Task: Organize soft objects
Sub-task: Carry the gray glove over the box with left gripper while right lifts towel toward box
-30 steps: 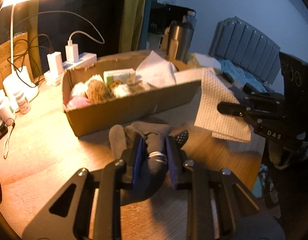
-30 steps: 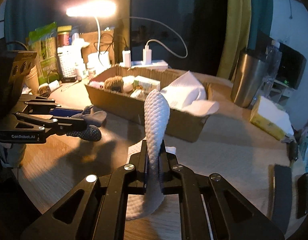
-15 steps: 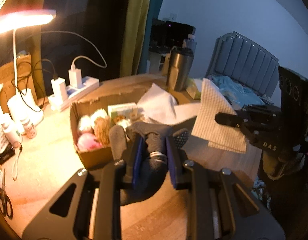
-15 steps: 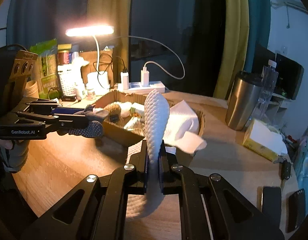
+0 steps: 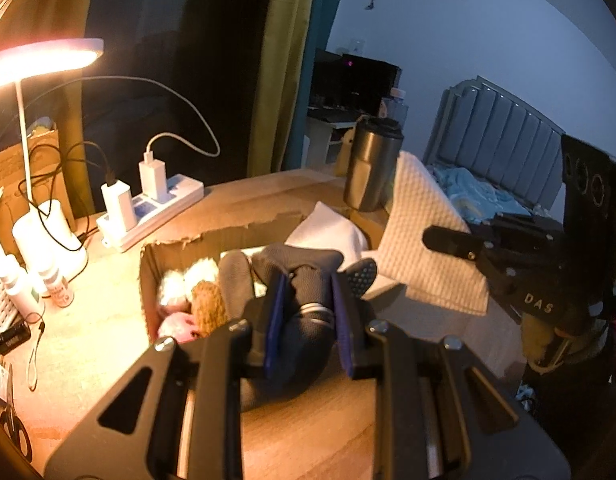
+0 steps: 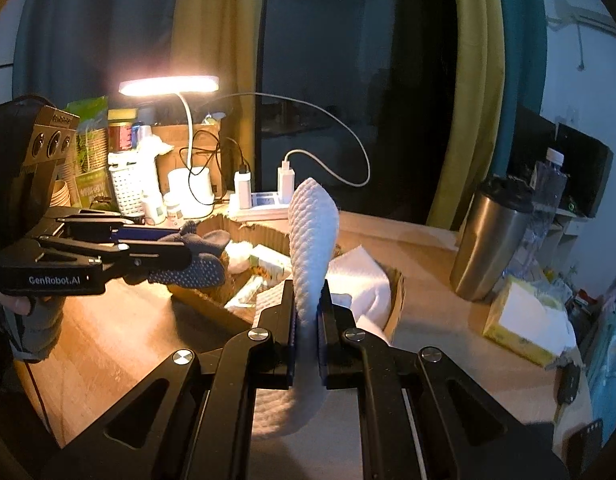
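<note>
A wooden table (image 6: 424, 280) sits in a dim room lit by a lamp (image 6: 169, 85). Up close, the left gripper (image 5: 305, 312) squeezes a dark sock (image 5: 308, 292); its lower end hides behind the fingers. The right gripper (image 6: 308, 320) pinches a white cloth (image 6: 312, 232), which stands up tall with its bottom cut off below. Both sit higher than a second ago, now over the cardboard box (image 5: 147, 276) instead of in front. Farther back, fluffy toys (image 5: 187, 284) are hard to make out.
</note>
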Demonstrator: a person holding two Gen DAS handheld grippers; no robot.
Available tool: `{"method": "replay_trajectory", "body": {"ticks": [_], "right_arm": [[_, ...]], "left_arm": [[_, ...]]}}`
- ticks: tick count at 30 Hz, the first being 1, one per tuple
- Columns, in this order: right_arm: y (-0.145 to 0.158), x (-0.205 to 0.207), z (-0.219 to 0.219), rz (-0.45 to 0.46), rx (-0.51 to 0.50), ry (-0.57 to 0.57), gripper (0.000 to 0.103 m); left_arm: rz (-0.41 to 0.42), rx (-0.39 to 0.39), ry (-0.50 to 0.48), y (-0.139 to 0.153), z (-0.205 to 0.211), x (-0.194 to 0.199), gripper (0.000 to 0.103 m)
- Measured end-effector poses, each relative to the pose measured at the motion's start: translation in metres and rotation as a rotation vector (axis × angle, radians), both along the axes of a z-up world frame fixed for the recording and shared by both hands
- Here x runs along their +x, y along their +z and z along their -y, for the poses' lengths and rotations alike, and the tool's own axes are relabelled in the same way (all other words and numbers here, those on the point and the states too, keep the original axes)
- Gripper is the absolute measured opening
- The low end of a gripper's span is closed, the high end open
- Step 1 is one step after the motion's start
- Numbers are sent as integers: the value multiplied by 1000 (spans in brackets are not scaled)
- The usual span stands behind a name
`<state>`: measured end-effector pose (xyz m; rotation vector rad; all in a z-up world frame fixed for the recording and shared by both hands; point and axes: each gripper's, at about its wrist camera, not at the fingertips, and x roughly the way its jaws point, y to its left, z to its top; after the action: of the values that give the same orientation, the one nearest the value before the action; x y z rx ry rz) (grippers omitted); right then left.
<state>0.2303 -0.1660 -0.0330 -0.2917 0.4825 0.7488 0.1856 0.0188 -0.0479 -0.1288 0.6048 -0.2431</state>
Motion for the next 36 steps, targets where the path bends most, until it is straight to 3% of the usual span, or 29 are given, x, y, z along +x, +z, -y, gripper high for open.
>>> {"method": "replay_trajectory", "body": {"ticks": [10, 17, 27, 36], "right_arm": [[17, 37, 0, 40, 23, 0, 9], [12, 59, -6, 28, 21, 4, 9], [-20, 88, -23, -47, -28, -8, 9], [-56, 100, -34, -83, -144, -69, 9]], "left_arm": [[0, 8, 39, 0, 3, 28, 25], [-1, 6, 61, -2, 3, 47, 25], [-37, 4, 72, -22, 6, 65, 25], [-96, -13, 75, -43, 5, 80, 25]]}}
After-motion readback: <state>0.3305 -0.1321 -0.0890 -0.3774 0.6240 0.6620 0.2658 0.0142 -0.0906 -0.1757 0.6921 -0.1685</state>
